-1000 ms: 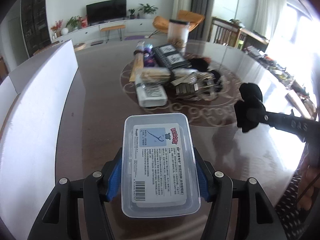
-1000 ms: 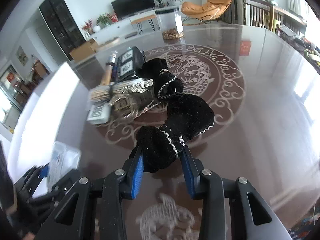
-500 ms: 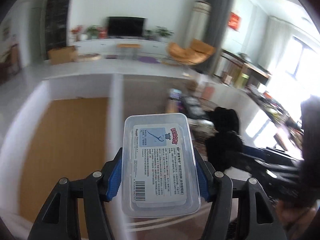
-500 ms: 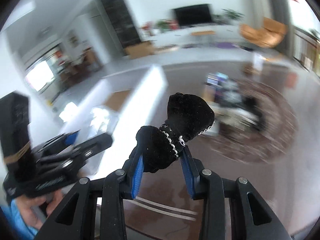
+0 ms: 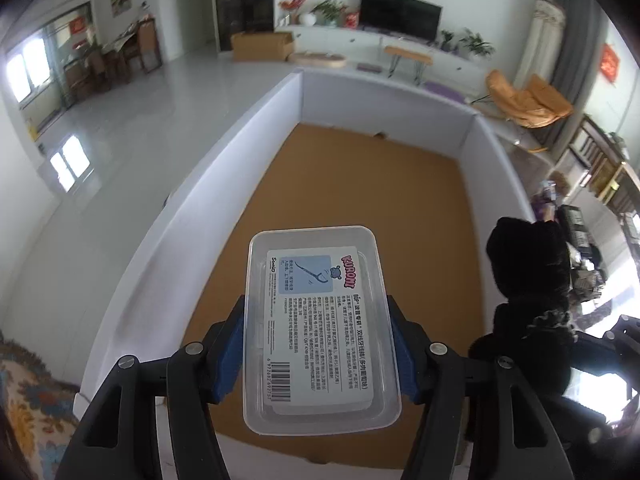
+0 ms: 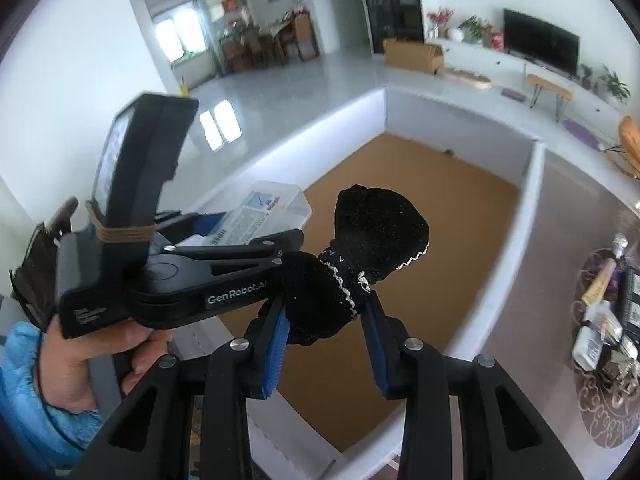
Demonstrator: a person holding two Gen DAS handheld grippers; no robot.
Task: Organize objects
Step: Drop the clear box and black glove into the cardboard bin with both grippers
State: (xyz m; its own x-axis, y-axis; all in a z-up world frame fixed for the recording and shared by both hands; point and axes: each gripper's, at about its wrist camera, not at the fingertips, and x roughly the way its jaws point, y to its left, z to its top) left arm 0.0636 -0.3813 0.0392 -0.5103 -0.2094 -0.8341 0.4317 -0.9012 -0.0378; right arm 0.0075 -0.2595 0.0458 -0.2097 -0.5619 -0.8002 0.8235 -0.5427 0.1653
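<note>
My left gripper [image 5: 316, 344] is shut on a clear plastic box [image 5: 320, 332] with a printed label, held over the open white-walled box [image 5: 280, 108] with a brown cardboard floor. My right gripper [image 6: 326, 332] is shut on a black velvet pouch [image 6: 360, 256] with silver trim, also held above that box [image 6: 532, 184]. The pouch shows at the right of the left wrist view [image 5: 528, 280]. The left gripper and its clear box [image 6: 272, 212] show at the left of the right wrist view.
The dark round table [image 6: 560, 280] lies right of the box, with a pile of packets and clips [image 6: 604, 320] on its ornamental centre. The box floor [image 5: 360, 200] is bare. A living room with a TV and chairs lies behind.
Both grippers have swung left from over the table to above the open white box, each still holding its object.
</note>
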